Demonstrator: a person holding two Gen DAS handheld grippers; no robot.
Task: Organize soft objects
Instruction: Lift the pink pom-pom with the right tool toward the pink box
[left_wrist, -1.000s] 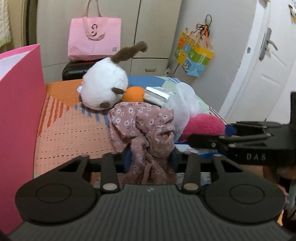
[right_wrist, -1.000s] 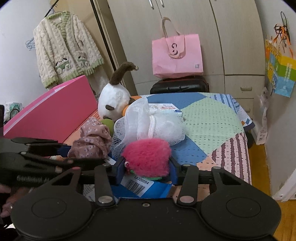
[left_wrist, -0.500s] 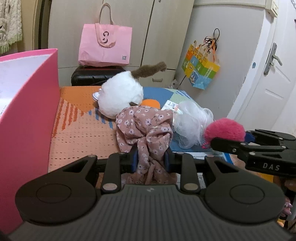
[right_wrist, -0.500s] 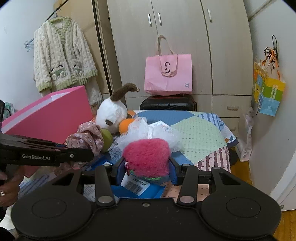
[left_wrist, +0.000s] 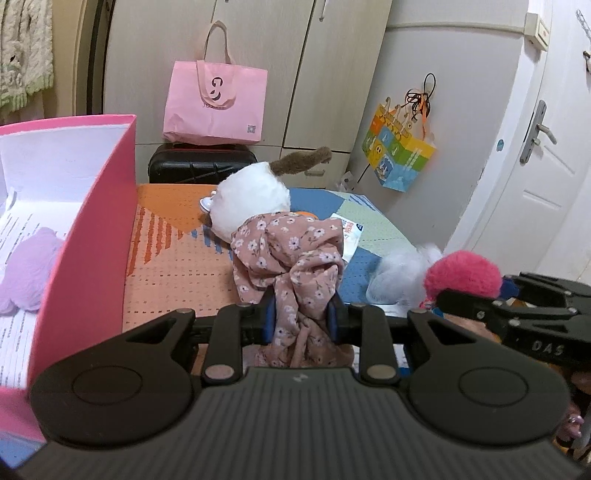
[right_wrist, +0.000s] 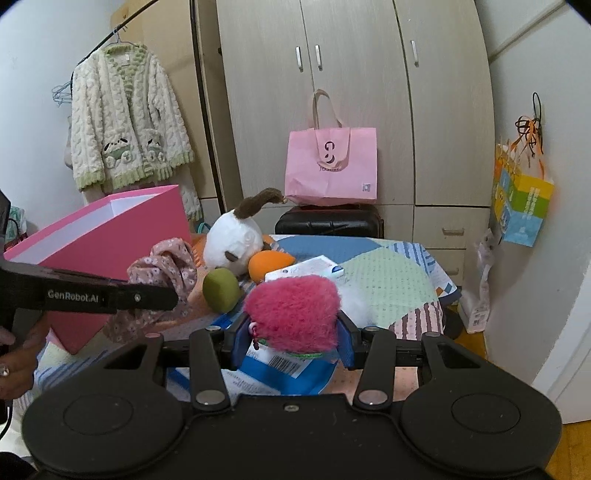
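My left gripper (left_wrist: 300, 315) is shut on a pink floral cloth (left_wrist: 288, 254), which hangs lifted above the patchwork bed cover (left_wrist: 166, 266). My right gripper (right_wrist: 291, 338) is shut on a fuzzy magenta plush (right_wrist: 293, 312) with a barcode tag under it. In the left wrist view that plush (left_wrist: 461, 275) shows at the right, at the tip of the other gripper. An open pink box (left_wrist: 85, 236) stands at the left with a lilac soft item (left_wrist: 26, 269) inside. A white plush with a brown ear (right_wrist: 232, 240) lies on the bed.
An orange soft piece (right_wrist: 267, 264), a green ball (right_wrist: 221, 290), a white mesh puff (left_wrist: 399, 273) and a white-blue packet (right_wrist: 306, 267) lie on the bed. A pink tote (right_wrist: 332, 164) sits on a black case (right_wrist: 328, 223) before the wardrobe. A door is at the right.
The left jaws closed tighter on the floral cloth and lifted it. Both grippers rose and pulled back, so more of the box's inside and the wardrobe shows.
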